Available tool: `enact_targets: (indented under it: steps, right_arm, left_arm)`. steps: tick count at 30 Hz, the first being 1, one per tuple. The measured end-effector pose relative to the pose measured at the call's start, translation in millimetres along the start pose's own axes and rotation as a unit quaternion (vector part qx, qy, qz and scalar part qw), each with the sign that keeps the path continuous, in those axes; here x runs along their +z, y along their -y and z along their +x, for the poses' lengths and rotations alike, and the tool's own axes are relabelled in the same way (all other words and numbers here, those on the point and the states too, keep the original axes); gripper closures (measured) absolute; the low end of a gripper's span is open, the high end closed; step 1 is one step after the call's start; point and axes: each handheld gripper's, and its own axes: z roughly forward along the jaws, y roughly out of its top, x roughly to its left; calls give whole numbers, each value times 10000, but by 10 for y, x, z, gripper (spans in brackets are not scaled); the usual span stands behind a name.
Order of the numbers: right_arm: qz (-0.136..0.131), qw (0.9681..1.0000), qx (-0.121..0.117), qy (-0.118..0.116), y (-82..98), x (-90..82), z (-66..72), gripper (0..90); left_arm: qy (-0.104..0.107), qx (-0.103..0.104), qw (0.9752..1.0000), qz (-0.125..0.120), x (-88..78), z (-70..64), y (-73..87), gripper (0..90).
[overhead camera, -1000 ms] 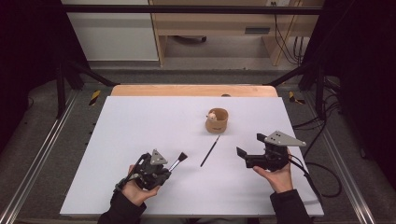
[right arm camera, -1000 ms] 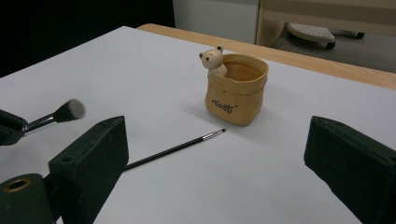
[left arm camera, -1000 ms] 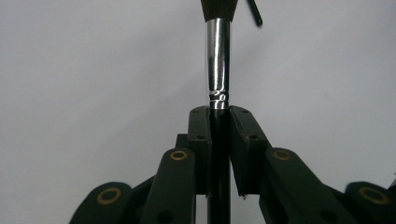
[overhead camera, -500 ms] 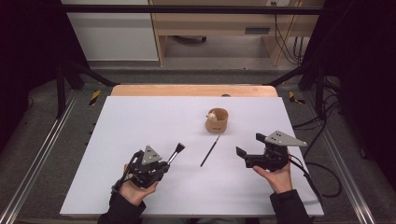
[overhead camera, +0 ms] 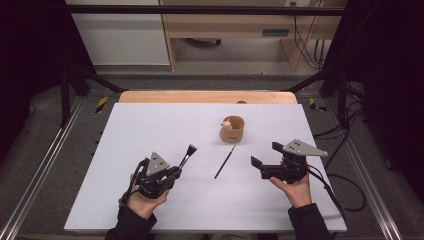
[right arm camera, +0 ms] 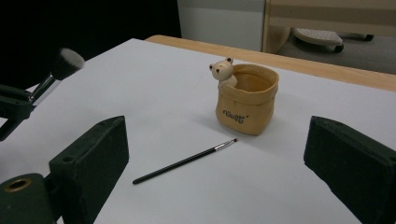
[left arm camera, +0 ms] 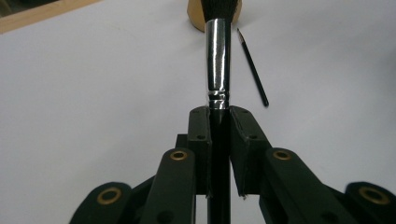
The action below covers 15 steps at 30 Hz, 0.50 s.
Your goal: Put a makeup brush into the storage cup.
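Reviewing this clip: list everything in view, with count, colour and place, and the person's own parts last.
Big brush: one, black handle, silver ferrule, dark bristles, clamped in the left claw.
Thin brush: one, black, lying flat on the table in front of the pot.
Pot: one, tan, bear figure at its rim, standing mid-table.
Table: one, white top, wooden far edge.
Left claw: one, black, shut on the big brush.
Right claw: one, black, jaws wide apart, empty.
Hands: two, at the near edge.
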Motion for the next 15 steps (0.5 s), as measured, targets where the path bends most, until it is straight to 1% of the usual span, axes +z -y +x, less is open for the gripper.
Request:
enact_targets:
  steps: [1, 2, 4, 5, 6, 7, 8, 9, 13, 15]
  right_arm:
    - [-41, 10000, 30, 1, -23, -5, 9, 71]
    - [-41, 10000, 30, 1, -23, -5, 9, 71]
    - [-95, 9999, 42, -22, -48, -15, 14, 72]
    - [-116, 9999, 57, -52, -68, -16, 27, 72]
    - [-116, 9999, 57, -52, -68, -16, 27, 72]
    - [-144, 9998, 98, -81, -95, -2, 60, 71]
    - [-169, 9998, 118, -83, -103, 7, 75, 70]
    - [-169, 9998, 118, -83, -103, 7, 75, 70]
    - [-186, 9996, 90, -169, -146, 28, 146, 67]
    - [-195, 9996, 116, -189, -164, 34, 169, 66]
  left_arm:
    - [1, 21, 10000, -3, -6, 7, -11, 789]
    - [-15, -96, 9999, 54, -23, -5, -13, 789]
    - [-14, -116, 9999, 2, -26, -1, -34, 789]
    - [-15, -149, 9999, -73, -26, 1, -64, 789]
    - [-15, -149, 9999, -73, -26, 1, -64, 789]
    - [-8, -133, 9999, -83, -30, 3, -82, 789]
    - [-18, -157, 9998, -144, -27, -3, -94, 789]
    - [-27, -138, 9998, -174, -28, -7, -116, 789]
    - [-29, -132, 9995, -285, -23, -22, -169, 789]
    - [-34, -131, 9993, -348, -20, -29, -192, 789]
